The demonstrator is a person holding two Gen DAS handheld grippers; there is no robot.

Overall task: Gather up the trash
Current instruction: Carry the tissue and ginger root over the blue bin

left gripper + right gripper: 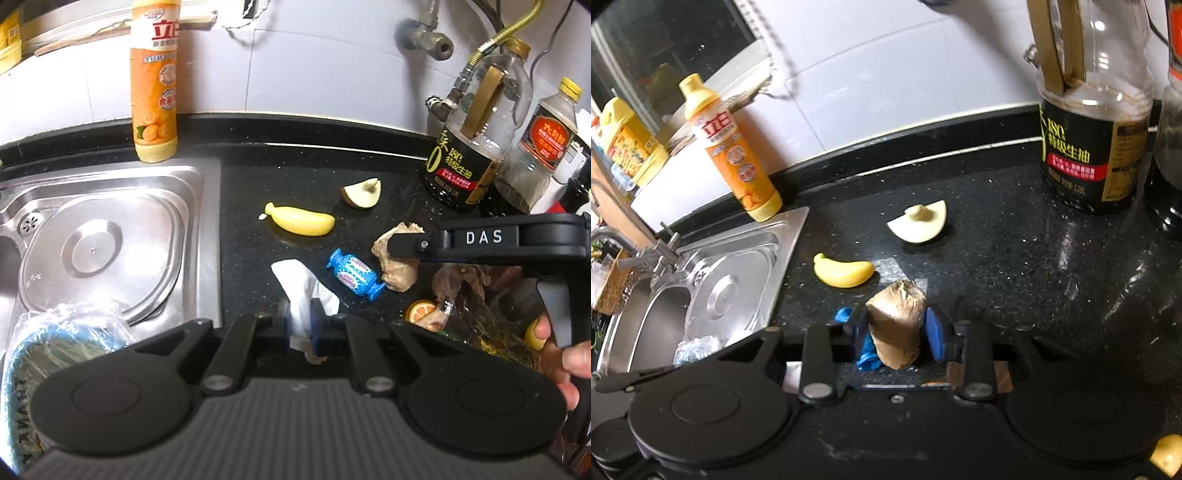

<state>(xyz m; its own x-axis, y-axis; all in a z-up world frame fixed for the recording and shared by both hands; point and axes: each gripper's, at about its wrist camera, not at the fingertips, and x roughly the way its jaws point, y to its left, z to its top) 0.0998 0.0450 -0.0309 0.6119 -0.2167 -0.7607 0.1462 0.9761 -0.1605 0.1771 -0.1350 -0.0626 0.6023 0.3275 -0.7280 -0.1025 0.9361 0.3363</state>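
My left gripper is shut on a white crumpled tissue just above the black counter. My right gripper is closed on a crumpled brown paper wad, which also shows in the left wrist view with the right gripper's finger over it. A blue candy wrapper lies between them; it shows partly behind the wad in the right wrist view. A yellow banana and an apple wedge lie farther back.
A steel sink with a lid is at the left, with a plastic-lined bin at its near side. An orange detergent bottle stands behind the sink. Sauce bottles stand at the back right. An orange slice and scraps lie at the near right.
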